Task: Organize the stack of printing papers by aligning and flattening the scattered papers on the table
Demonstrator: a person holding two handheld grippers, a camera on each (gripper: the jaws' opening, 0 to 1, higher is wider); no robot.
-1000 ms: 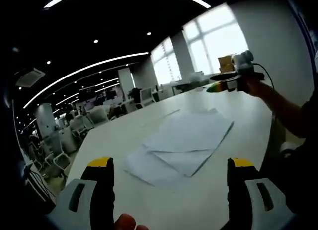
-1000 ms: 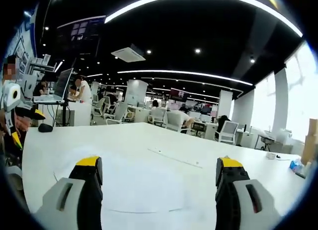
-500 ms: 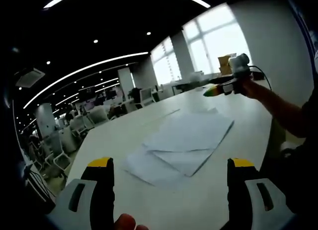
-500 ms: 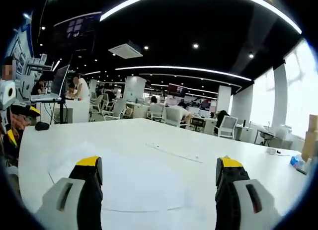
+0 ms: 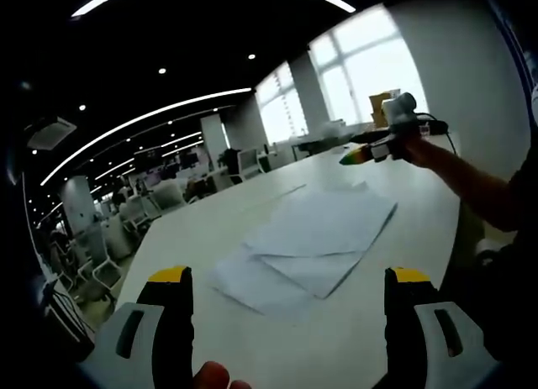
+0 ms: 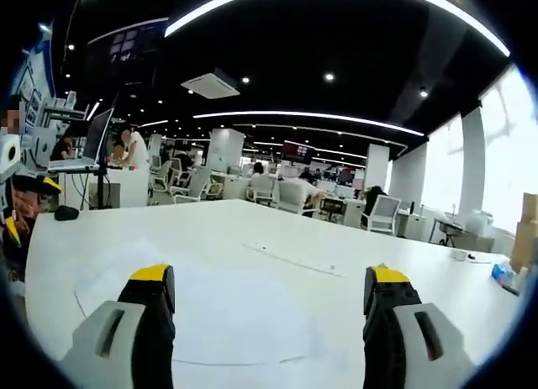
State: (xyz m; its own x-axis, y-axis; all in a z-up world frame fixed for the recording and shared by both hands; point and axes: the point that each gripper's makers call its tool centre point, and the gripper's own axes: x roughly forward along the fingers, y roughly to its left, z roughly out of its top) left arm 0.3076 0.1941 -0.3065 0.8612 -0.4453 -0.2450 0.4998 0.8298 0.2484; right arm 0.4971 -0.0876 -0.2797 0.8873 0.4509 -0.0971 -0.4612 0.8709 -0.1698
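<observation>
My left gripper [image 5: 287, 309] looks like matt grey plastic with yellow tips; my right gripper [image 6: 267, 309] has the same finish. The papers [image 5: 307, 242] are thin, matt white sheets lying on the smooth, faintly glossy white surface [image 5: 403, 238].

left hand-held gripper [image 5: 286, 288] jaws wide apart, right hand-held gripper [image 6: 271, 303] likewise
</observation>
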